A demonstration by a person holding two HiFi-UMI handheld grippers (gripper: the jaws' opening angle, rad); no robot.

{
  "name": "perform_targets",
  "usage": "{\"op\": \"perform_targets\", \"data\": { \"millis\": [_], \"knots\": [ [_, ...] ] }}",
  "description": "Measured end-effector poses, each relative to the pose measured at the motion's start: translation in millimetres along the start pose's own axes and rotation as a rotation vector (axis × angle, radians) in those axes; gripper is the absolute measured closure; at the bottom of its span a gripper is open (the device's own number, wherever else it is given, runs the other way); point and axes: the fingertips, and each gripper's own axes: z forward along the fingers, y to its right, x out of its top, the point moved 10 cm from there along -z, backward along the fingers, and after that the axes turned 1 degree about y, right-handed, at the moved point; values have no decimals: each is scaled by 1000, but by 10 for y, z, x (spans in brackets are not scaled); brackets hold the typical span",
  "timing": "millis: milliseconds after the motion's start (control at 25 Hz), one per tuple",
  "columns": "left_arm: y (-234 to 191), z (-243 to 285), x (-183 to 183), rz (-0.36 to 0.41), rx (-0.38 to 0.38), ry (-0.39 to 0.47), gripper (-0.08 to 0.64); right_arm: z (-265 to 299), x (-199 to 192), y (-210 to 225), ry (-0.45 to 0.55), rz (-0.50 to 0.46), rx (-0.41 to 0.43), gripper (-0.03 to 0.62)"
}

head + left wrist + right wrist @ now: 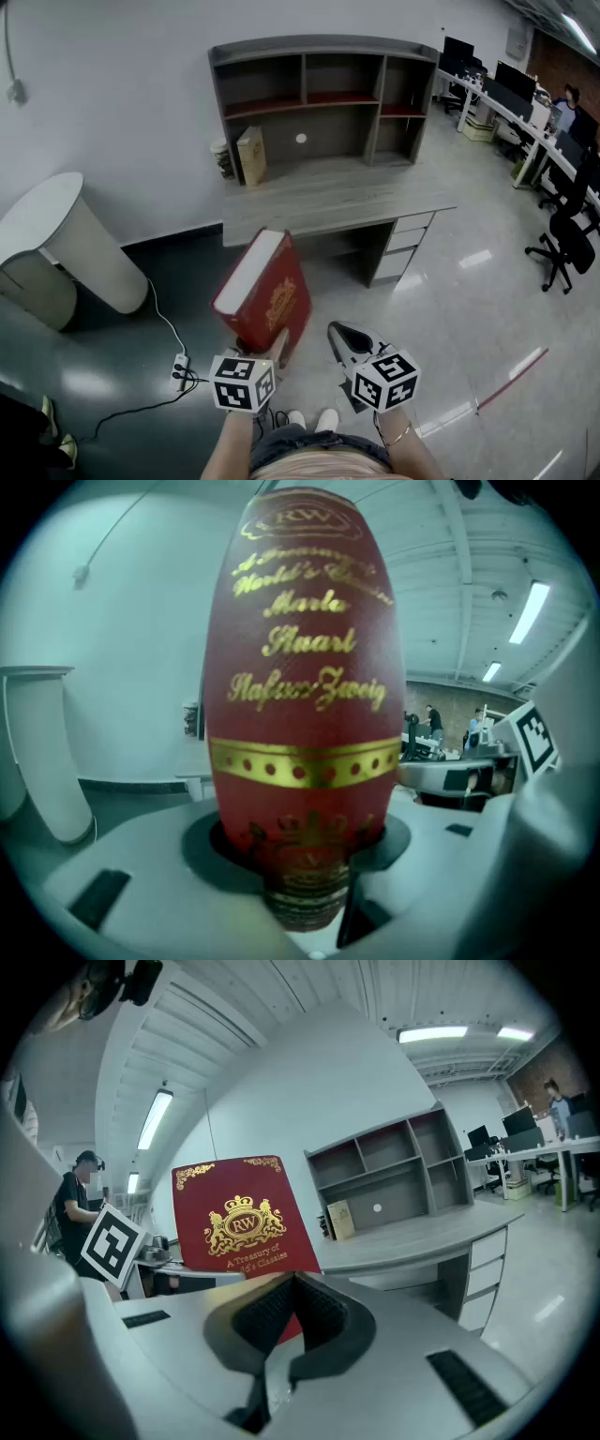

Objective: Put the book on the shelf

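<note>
A thick red book [267,298] with gold print is held upright off the floor, its white page edge turned up and to the left. My left gripper [273,344] is shut on its lower end; in the left gripper view the spine [309,667] fills the middle and stands between the jaws [305,874]. Just right of the book, my right gripper [339,334] is shut with nothing in it, and its view shows the red cover [239,1213] beyond the closed tips [292,1279]. The grey shelf unit [319,94] stands on a desk [347,202] ahead by the wall.
A tan book [250,155] and a jar [222,157] stand at the desk's left end. A white rounded stand [56,244] is on the left, with a power strip and cable [180,370] on the floor. Office chairs [562,244] and desks with people are at the right.
</note>
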Motion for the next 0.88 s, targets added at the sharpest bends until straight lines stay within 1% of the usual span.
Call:
{"op": "perform_targets", "data": {
  "millis": [280, 520, 720, 880],
  "knots": [
    [69, 11, -41, -30, -5, -2, 344, -71, -7, 9, -11, -14, 7, 584],
    [198, 59, -31, -13, -4, 0, 344, -155, 0, 92, 4, -28, -1, 584],
    [207, 41, 22, -3, 25, 20, 344, -191, 24, 157, 39, -19, 14, 583],
    [147, 47, 136, -1, 51, 23, 344, -170, 68, 228, 53, 13, 24, 583]
  ]
}}
